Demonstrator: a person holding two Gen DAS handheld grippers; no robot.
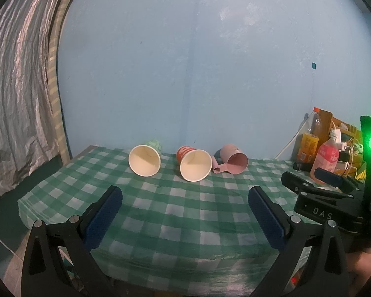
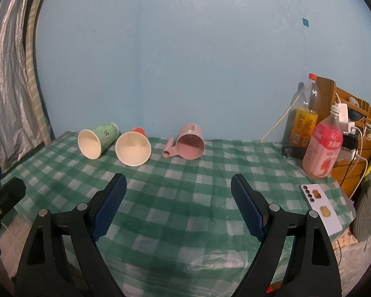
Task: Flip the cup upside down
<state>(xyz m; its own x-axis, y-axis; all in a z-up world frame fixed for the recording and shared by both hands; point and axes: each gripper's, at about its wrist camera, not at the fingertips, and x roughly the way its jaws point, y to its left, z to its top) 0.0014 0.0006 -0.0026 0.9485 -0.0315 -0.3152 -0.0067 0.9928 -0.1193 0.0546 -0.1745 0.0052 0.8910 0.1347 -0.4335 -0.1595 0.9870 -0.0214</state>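
Both grippers, left [image 1: 185, 212] & right [image 2: 179, 205], hang with jaws apart, holding nothing, w/ me well short of 3 cups on their sides at table's [image 2: 185, 198] far edge: green [image 2: 96, 139], red [image 2: 133, 148], pink [image 2: 189, 143]. None flipped yet; I judge all work's left.

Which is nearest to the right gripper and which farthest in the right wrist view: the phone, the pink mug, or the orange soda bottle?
From the right gripper:
1. Phone, flat on the cloth just right of the right finger.
2. Pink mug, on its side, ahead at centre.
3. Orange soda bottle, upright at the far right by the wall.
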